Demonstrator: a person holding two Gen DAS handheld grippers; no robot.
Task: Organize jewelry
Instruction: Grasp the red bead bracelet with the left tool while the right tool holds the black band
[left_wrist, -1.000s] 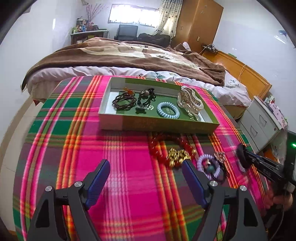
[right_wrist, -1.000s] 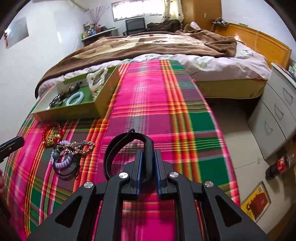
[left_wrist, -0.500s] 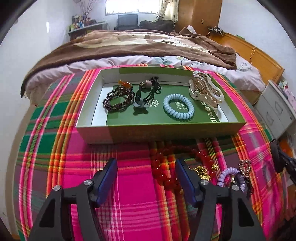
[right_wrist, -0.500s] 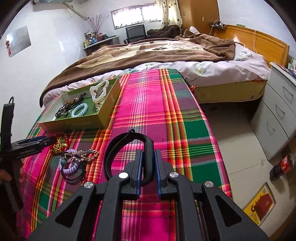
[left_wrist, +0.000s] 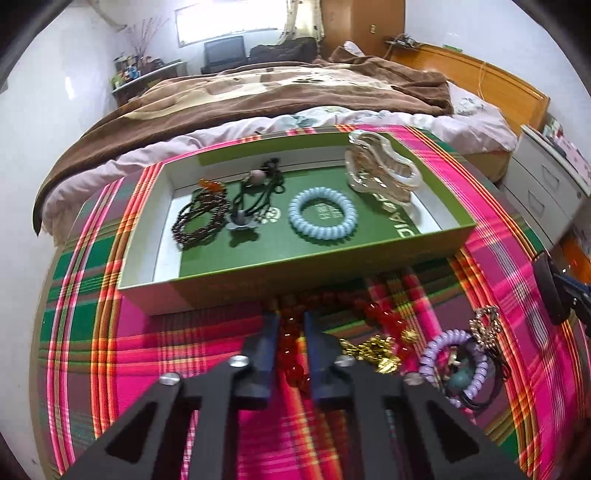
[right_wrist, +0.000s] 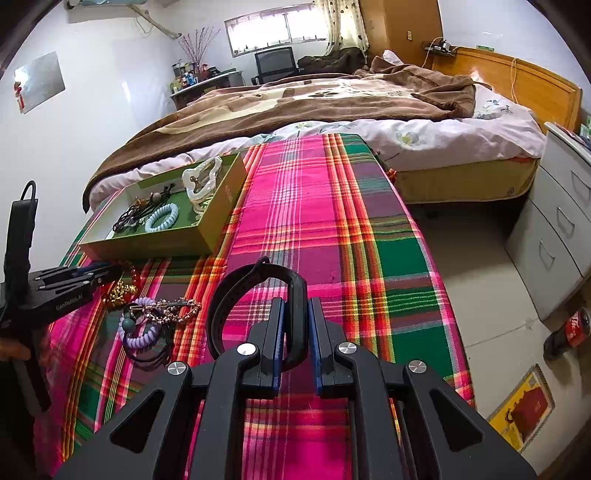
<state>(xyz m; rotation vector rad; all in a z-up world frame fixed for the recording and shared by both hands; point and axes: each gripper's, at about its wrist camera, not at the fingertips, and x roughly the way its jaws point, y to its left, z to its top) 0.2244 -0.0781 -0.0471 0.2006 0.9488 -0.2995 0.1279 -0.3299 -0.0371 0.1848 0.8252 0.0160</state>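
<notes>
Tray (left_wrist: 303, 273) sits on the tabletop (right_wrist: 332, 221), far left in the right wrist view. In the tray, left to right: bead bracelet (left_wrist: 201, 219), cord necklace (left_wrist: 255, 195), coil hair tie (left_wrist: 322, 214), hair claw (left_wrist: 380, 171). Near side of the tray: bead strand (left_wrist: 295, 354) between the left gripper (left_wrist: 290, 321) fingers, then chain (left_wrist: 373, 350), then coil tie pile (left_wrist: 456, 363) to the right. Bed (right_wrist: 332, 107) behind the tabletop, drawers (right_wrist: 554, 229) far right.
</notes>
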